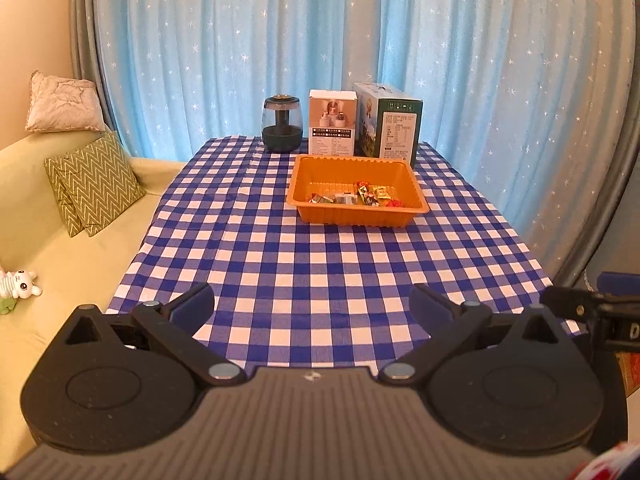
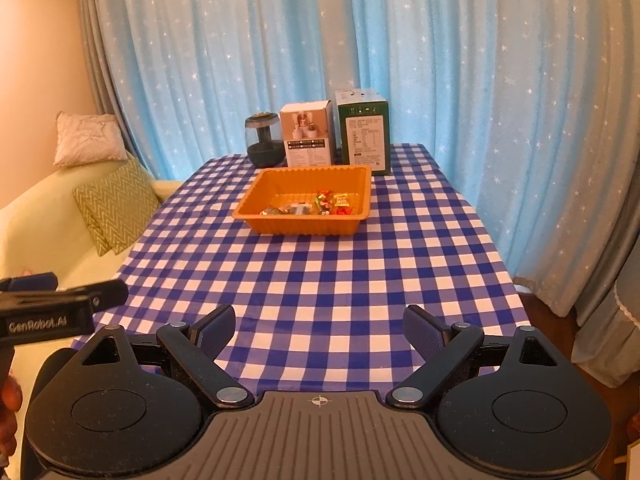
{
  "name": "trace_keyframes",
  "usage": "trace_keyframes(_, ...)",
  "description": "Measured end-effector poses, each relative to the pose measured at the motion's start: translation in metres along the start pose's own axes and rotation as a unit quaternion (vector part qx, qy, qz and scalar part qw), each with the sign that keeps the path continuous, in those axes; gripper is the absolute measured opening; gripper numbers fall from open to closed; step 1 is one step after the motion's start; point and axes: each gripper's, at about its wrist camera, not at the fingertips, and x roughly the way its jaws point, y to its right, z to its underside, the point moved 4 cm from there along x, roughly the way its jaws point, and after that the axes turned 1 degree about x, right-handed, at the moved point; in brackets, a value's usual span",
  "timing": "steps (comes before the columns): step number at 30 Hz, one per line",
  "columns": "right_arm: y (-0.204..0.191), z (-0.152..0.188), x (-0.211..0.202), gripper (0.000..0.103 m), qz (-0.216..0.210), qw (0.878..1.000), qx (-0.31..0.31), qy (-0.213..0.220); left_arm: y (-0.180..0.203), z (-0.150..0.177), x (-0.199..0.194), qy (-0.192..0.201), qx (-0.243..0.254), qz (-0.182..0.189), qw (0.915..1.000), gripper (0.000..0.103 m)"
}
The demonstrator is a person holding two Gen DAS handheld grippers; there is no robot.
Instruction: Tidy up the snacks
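An orange tray (image 1: 312, 172) stands toward the far end of the blue-and-white checked table (image 1: 320, 272). Several wrapped snacks (image 1: 360, 196) lie in its near half. The tray (image 2: 280, 184) and snacks (image 2: 320, 204) also show in the right wrist view. My left gripper (image 1: 312, 304) is open and empty, low over the table's near edge, far from the tray. My right gripper (image 2: 320, 328) is open and empty, also at the near edge. Each gripper shows at the side of the other's view, the right one (image 1: 592, 308) and the left one (image 2: 60, 304).
Behind the tray stand a dark glass jar (image 1: 281, 124), a white box (image 1: 333, 122) and a green box (image 1: 390, 124). A blue starred curtain (image 1: 320, 40) hangs behind. A yellow sofa (image 1: 60, 240) with cushions (image 1: 96, 184) runs along the table's left.
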Motion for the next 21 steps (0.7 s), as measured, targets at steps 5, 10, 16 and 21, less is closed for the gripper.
trace_keyframes(5,0.0005,-0.0006,0.0013,0.090,0.001,1.000,0.000,0.001,0.0027,0.0045,-0.0011,-0.003,0.002,0.002,1.0000,0.103)
trace_keyframes(10,0.0007,0.0001,0.0028,0.090,0.003,1.000,0.000,0.000,0.0030,0.0052,-0.0002,-0.002,-0.003,0.005,1.0000,0.103)
trace_keyframes(16,0.0026,0.0022,0.0073,0.090,0.005,1.000,0.003,-0.004,0.0048,0.0085,0.0018,-0.009,-0.006,0.009,0.9999,0.103)
trace_keyframes(21,0.0026,0.0039,0.0089,0.090,0.006,1.000,-0.003,-0.004,0.0059,0.0097,0.0030,-0.009,-0.006,0.011,0.9999,0.103)
